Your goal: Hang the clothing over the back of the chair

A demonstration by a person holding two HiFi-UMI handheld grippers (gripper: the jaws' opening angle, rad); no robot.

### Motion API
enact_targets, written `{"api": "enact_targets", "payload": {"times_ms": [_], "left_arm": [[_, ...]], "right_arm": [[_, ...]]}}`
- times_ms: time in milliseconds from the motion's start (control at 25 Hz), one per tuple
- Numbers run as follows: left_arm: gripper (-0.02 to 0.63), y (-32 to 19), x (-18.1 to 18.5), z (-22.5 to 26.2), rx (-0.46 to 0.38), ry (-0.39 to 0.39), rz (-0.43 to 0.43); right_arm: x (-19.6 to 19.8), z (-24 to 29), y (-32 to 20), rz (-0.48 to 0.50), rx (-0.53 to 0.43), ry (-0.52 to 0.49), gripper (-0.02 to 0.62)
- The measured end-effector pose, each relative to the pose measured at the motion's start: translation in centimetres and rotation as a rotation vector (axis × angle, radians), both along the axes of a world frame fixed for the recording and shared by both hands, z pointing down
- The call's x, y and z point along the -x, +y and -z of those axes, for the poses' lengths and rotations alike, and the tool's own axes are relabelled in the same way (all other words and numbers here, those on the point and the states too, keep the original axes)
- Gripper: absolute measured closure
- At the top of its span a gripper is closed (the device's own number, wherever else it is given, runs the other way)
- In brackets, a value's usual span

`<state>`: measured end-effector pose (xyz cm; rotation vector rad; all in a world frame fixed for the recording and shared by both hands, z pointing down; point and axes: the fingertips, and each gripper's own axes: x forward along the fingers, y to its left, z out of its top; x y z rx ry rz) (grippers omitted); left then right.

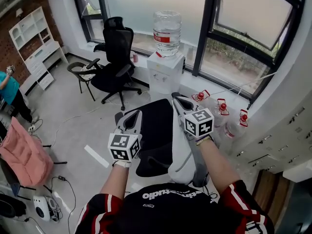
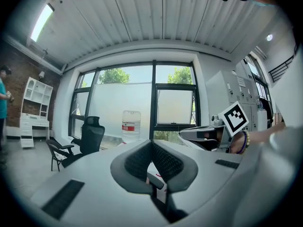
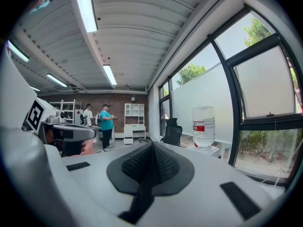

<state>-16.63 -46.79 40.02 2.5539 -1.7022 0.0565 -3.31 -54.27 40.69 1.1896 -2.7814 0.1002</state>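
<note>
Holding the clothing (image 1: 156, 135) stretched between both tools. The left gripper (image 1: 132, 120) and right gripper (image 1: 179, 101) point level, each with its pads clenched together. The black garment with its pale lining hangs from their tips, straight below and between them.

The grip reads as a pinch on the top edge, one corner each. The right gripper view shows a dark strip in the pad seam, likely cloth.

To do this step well, I judge:
- hold both pinches;
- keep the tips level and spread so the top edge stays taut;
- carry it clear above the chair back;
- lower it with half falling either side, and only then let go.

Bare grey floor (image 1: 73, 111) lies beneath. Ahead of the left gripper, well apart, stands a black office chair (image 1: 114, 57), the likely target. Ahead of the right are a water dispenser (image 1: 165, 72), then the windows (image 1: 243, 23).
</note>
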Motion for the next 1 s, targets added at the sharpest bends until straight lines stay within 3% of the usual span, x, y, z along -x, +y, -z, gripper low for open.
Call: {"api": "enact_targets", "payload": {"times_ms": [400, 720, 1000], "left_arm": [[0.583, 0.7, 0.9, 0.1, -0.002, 0.004, 0.012], [0.583, 0.9, 1.5, 0.1, -0.003, 0.019, 0.025], [0.583, 0.9, 1.3, -0.6, 0.01, 0.029, 0.011]], "right_arm": [[4.4, -0.2, -5.2, -0.016, -0.017, 0.044, 0.575], [5.8, 3.3, -8.0, -0.091, -0.196, 0.005, 0.575], [3.8, 0.2, -6.8, -0.107, -0.123, -0.075, 0.575]]}}
